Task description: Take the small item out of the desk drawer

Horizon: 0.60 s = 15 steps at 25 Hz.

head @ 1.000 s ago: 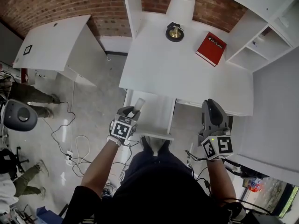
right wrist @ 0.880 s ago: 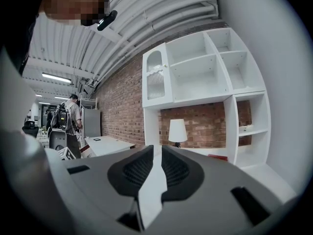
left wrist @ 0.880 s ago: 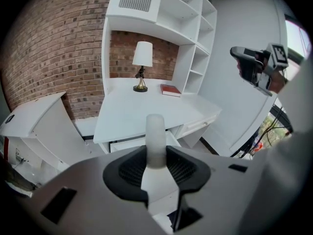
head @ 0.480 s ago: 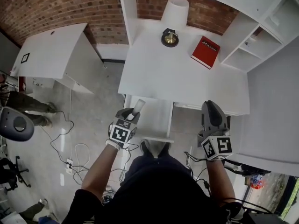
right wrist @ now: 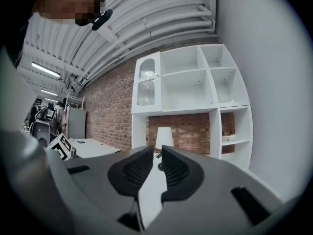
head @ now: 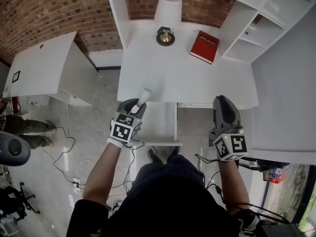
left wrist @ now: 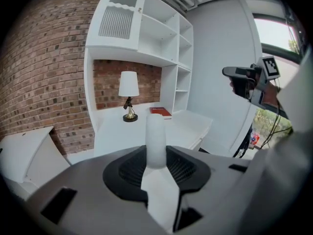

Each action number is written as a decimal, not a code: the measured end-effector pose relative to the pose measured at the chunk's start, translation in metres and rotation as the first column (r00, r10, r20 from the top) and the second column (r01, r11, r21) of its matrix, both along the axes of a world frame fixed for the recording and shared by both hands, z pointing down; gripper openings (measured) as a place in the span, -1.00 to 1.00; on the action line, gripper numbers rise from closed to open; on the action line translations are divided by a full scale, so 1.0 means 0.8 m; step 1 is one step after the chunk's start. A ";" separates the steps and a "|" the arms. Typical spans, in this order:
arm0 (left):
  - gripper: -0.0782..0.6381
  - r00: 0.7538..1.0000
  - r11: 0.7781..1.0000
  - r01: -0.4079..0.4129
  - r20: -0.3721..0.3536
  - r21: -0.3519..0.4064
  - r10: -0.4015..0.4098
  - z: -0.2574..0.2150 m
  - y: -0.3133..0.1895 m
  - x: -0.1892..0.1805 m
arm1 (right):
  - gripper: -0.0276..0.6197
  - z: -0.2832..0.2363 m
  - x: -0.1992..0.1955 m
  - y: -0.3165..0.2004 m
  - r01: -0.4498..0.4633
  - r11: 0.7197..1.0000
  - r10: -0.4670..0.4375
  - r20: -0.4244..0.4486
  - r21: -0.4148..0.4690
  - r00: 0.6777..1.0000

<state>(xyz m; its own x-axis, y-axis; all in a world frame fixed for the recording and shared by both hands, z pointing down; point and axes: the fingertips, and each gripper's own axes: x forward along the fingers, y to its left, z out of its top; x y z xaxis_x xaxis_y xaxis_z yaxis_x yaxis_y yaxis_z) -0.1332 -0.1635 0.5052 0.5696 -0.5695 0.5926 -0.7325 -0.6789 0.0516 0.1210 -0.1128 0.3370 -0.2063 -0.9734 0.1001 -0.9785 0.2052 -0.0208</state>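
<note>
1. Your left gripper has its jaws pinched on the small item, a plain white cylinder. It bears no label that can be seen and sticks out past the fingertips.
2. The item is out of the desk drawer. From the head view it hangs over the near left edge of the desk, just beyond the open drawer's far left corner.
3. Your right gripper is near the desk's right front. Its jaws stand a narrow slit apart with nothing between them.
4. Each gripper carries a cube with black-and-white square markers, which are patterns and not words.
5. The red book lies far right on the desk. One white word runs across its cover, too small to read for sure.
6. The lamp stands left of the book and shows no writing.
</note>
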 end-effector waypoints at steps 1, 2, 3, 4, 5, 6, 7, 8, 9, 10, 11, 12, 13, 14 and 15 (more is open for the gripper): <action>-0.43 1.000 1.000 -0.009 0.007 0.008 0.009 -0.001 -0.007 0.005 | -0.76 0.000 0.003 -0.001 -0.006 1.000 0.006 -0.001 0.001 1.000; -0.43 1.000 1.000 -0.017 0.016 0.014 0.016 -0.001 -0.015 0.010 | -0.76 0.001 0.007 -0.002 -0.011 1.000 0.011 -0.003 0.001 1.000; -0.43 0.999 1.000 -0.023 0.027 0.018 0.023 0.001 -0.022 0.015 | -0.76 0.002 0.012 -0.004 -0.016 1.000 0.016 -0.005 0.002 1.000; -0.43 0.999 0.999 -0.030 0.038 0.022 0.029 0.003 -0.029 0.020 | -0.76 0.004 0.017 -0.008 -0.020 1.000 0.020 -0.006 0.002 1.000; -0.43 0.998 0.999 -0.037 0.053 0.025 0.036 0.005 -0.037 0.026 | -0.76 0.006 0.023 -0.013 -0.024 1.000 0.024 -0.004 0.004 1.000; -0.43 0.997 0.999 -0.045 0.069 0.027 0.043 0.008 -0.044 0.032 | -0.76 0.007 0.028 -0.019 -0.027 1.000 0.027 -0.001 0.007 1.000; -0.43 0.995 0.998 -0.052 0.088 0.030 0.049 0.012 -0.051 0.037 | -0.76 0.009 0.034 -0.027 -0.028 1.000 0.028 0.002 0.011 1.000; -0.43 0.993 0.998 -0.059 0.106 0.032 0.055 0.016 -0.059 0.043 | -0.76 0.010 0.039 -0.034 -0.028 0.999 0.028 0.004 0.015 1.000; -0.43 0.991 0.997 -0.063 0.122 0.032 0.059 0.020 -0.066 0.049 | -0.77 0.011 0.043 -0.042 -0.025 0.999 0.025 0.005 0.019 1.000; -0.43 0.989 0.997 -0.066 0.135 0.029 0.062 0.024 -0.072 0.056 | -0.77 0.011 0.047 -0.050 -0.019 1.000 0.019 0.004 0.022 1.000; -0.43 0.987 0.997 -0.067 0.145 0.024 0.063 0.028 -0.078 0.062 | -0.77 0.010 0.049 -0.058 -0.011 1.000 0.011 0.003 0.023 1.000; -0.43 0.986 0.998 -0.067 0.153 0.019 0.063 0.031 -0.085 0.068 | -0.77 0.009 0.051 -0.065 -0.001 1.000 0.001 0.001 0.025 1.000; -0.43 0.985 0.998 -0.066 0.162 0.014 0.062 0.034 -0.092 0.073 | -0.77 0.008 0.052 -0.073 0.010 1.000 -0.010 0.001 0.026 1.000; -0.43 0.983 0.998 -0.064 0.174 0.012 0.061 0.038 -0.101 0.077 | -0.77 0.007 0.054 -0.081 0.019 0.999 -0.019 0.002 0.028 1.000; -0.43 0.981 0.998 -0.062 0.187 0.010 0.059 0.042 -0.111 0.081 | -0.77 0.006 0.057 -0.088 0.028 0.999 -0.028 0.005 0.028 1.000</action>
<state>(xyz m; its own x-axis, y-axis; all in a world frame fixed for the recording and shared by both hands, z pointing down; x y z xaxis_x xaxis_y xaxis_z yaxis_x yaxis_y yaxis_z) -0.0683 -0.2519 0.5386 0.4833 -0.5474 0.6832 -0.6860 -0.7217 -0.0929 0.1665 -0.1835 0.3420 -0.2336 -0.9697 0.0717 -0.9723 0.2328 -0.0195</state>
